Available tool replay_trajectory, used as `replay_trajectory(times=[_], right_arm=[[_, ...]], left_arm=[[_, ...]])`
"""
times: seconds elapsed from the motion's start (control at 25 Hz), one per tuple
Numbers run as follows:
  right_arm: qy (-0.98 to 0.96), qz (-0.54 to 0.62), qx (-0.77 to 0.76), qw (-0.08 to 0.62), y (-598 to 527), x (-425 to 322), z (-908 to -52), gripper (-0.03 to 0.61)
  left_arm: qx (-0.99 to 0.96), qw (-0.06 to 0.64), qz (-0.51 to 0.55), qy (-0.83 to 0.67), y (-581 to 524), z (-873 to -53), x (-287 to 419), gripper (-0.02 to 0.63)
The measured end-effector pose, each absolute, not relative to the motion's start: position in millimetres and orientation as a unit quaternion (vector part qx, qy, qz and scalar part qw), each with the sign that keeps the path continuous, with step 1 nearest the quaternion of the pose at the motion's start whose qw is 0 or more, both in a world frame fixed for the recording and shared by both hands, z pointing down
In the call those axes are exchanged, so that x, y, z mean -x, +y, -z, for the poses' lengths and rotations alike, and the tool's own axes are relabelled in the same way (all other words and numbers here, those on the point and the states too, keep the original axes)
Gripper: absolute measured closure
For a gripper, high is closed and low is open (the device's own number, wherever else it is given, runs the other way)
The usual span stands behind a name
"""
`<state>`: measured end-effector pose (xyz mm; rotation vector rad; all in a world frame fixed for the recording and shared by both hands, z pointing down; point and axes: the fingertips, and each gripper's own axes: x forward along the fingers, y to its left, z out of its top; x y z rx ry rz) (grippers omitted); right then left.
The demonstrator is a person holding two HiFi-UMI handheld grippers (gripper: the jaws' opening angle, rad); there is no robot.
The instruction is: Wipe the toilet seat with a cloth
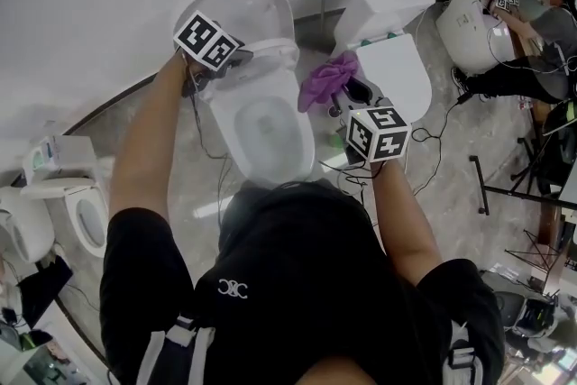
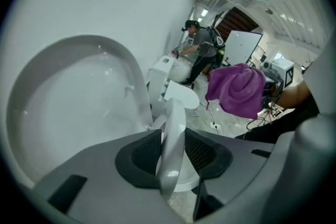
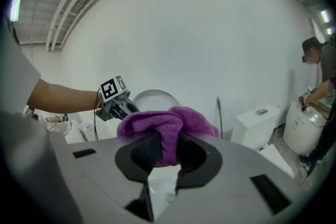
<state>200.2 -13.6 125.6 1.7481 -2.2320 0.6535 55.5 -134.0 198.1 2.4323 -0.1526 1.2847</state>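
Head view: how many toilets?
5. Centre toilet, its seat gripped by the left gripper; closed-lid toilet right of it; a likely toilet top right by another person; at left, inner toilet and outer toilet, cropped. More may be hidden.

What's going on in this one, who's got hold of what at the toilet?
A person stands over a white toilet with a hand-held gripper in each hand. The left hand-held gripper is closed on the rim of the toilet seat, with the lid raised behind it. The right hand-held gripper is clamped on a bunched purple cloth, held in the air beside the bowl. The cloth is not on the seat, so wiping has not yet begun.
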Motion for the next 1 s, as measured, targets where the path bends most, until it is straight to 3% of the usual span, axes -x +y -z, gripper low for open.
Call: replay_trajectory(times=[0.28, 0.6, 1.0], right_arm=[[-0.793, -0.22, -0.556, 0.118, -9, -185, -127, 0.503], [-0.818, -0.228, -0.511, 0.135, 26, -183, -145, 0.503], [-0.83, -0.255, -0.47, 0.158, 63, -194, -184, 0.503]], left_arm=[[-0.867, 0.202, -0.456, 0.011, -39, -217, -64, 0.462], [-0.85, 0.125, -0.512, 0.012, 48, -252, -71, 0.456], [-0.812, 0.077, -0.579, 0.018, 119, -301, -78, 0.445]])
